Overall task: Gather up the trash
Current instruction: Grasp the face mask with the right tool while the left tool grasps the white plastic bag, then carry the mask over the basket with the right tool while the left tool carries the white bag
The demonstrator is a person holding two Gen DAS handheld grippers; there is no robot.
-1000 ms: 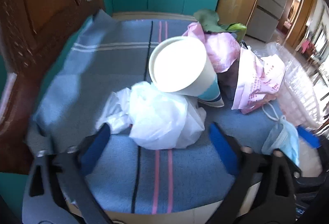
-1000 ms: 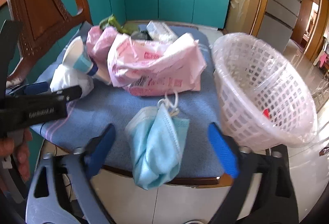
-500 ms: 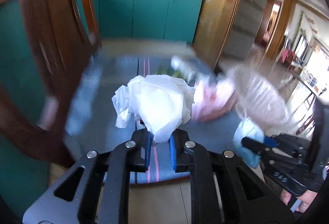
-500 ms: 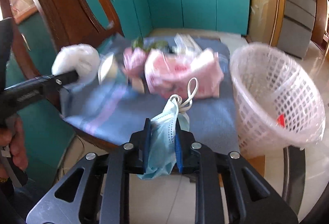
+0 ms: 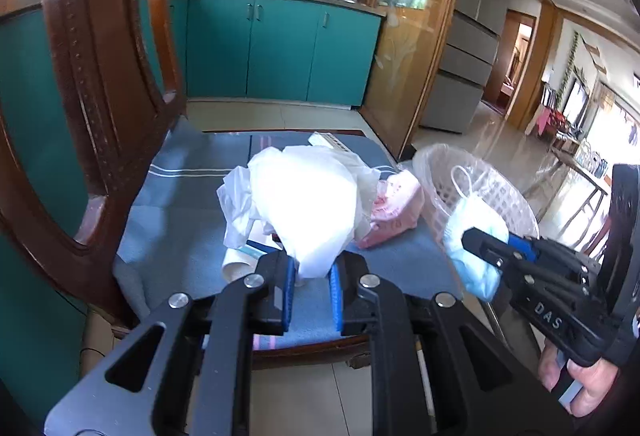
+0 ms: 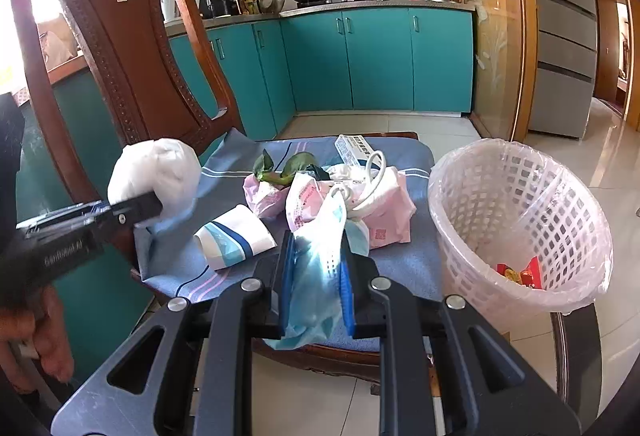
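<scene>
Trash: two pieces are gripped, the rest sits on the chair seat [image 6: 400, 256].

- Left gripper [image 5: 312, 276]: jaws clamped on the crumpled white plastic bag [image 5: 308, 203], pads pinching its lower tail. Bag is lifted clear of the seat, above the seat's left-front part.
- Right gripper [image 6: 316, 268]: jaws clamped on the blue face mask [image 6: 316, 276]. Mask hangs through the pads, its white ear loops [image 6: 372, 175] sticking up past the fingertips. It's above the seat's front edge, just left of the basket.
- On the seat, which is covered with a blue striped cloth [image 6: 224, 171]: paper cup [image 6: 234, 238] on its side at seat front-left; pink printed bags [image 6: 384, 211] mid-seat; green leaves [image 6: 288, 165] behind them; a white printed packet [image 6: 354, 147] at the seat's back edge.
- White lattice basket [image 6: 516, 220] with a clear liner stands just right of the seat, tilted toward the camera. Red wrapper [image 6: 520, 272] at its bottom.
- Chair backrest [image 6: 120, 47] rises at the seat's left side.
- A hand [image 5: 576, 384] holds the right gripper's handle; another [image 6: 40, 336] holds the left's.
</scene>
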